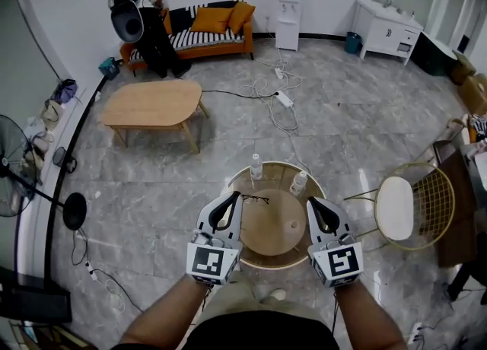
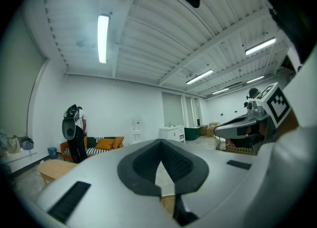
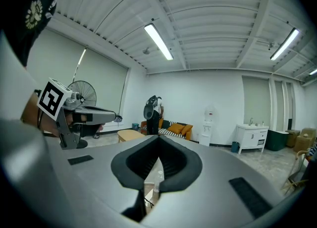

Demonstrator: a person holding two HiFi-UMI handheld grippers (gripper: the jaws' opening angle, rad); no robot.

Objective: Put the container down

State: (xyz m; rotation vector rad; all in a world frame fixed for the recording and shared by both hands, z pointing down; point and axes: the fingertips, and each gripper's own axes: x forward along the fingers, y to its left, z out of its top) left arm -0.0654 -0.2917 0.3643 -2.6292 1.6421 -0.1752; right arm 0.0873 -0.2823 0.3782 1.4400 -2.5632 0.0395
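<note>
The left gripper (image 1: 237, 197) and the right gripper (image 1: 311, 203) both have their fingers pressed together, with nothing between them. The round wooden container (image 1: 271, 227) stands on the round table (image 1: 278, 176) with a gold rim. In the head view it lies between the two grippers. Whether they touch its sides I cannot tell. Two bottles (image 1: 256, 166) (image 1: 299, 182) stand behind the container on the same table.
</note>
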